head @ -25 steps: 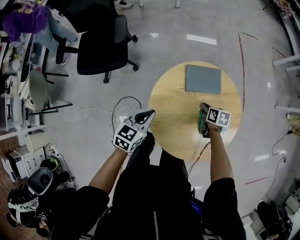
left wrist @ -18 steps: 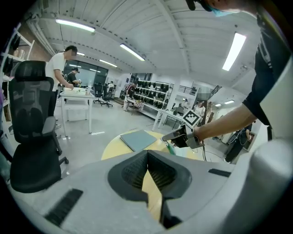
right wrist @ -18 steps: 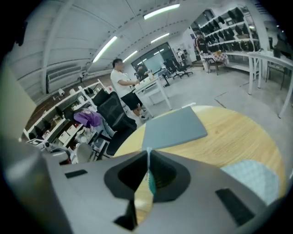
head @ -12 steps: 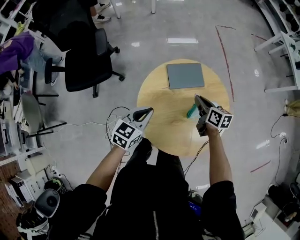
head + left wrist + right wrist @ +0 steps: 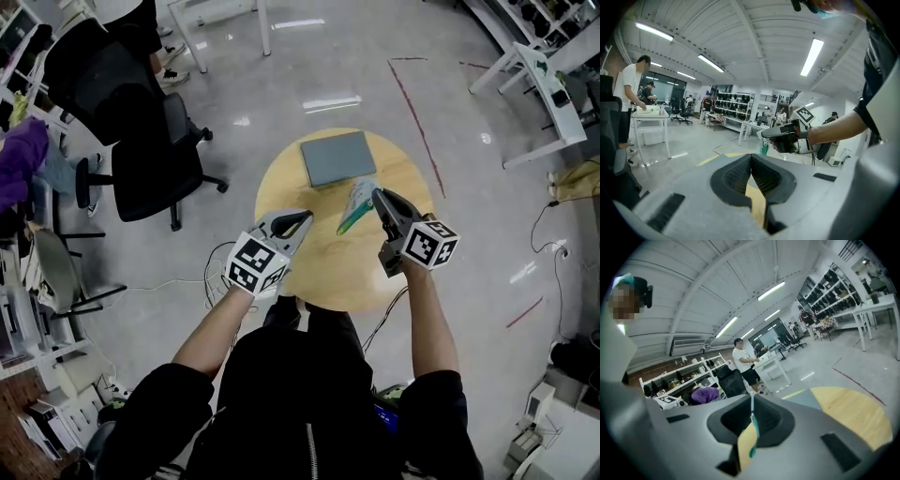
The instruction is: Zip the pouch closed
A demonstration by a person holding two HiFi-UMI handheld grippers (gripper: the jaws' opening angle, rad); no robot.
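Note:
A small clear pouch with a green edge (image 5: 357,206) hangs in the air above the round wooden table (image 5: 323,267). My right gripper (image 5: 376,194) is shut on its right end. In the right gripper view the pouch's thin green edge (image 5: 753,423) runs between the closed jaws of the right gripper (image 5: 752,398). My left gripper (image 5: 306,218) is raised to the pouch's left, apart from it and shut on nothing. The left gripper view shows the left gripper (image 5: 751,157) with its jaws meeting, and beyond it the right gripper (image 5: 785,138) with the pouch (image 5: 764,149) dangling from it.
A grey rectangular mat (image 5: 337,157) lies at the table's far side. A black office chair (image 5: 155,155) stands on the floor to the left, white tables (image 5: 220,19) further off. A cable (image 5: 225,258) lies by the table's left. A person (image 5: 629,93) stands at a white table (image 5: 649,117).
The right gripper has lifted the pouch up off the table. The left gripper has also risen and moved towards the table. Both now point more level.

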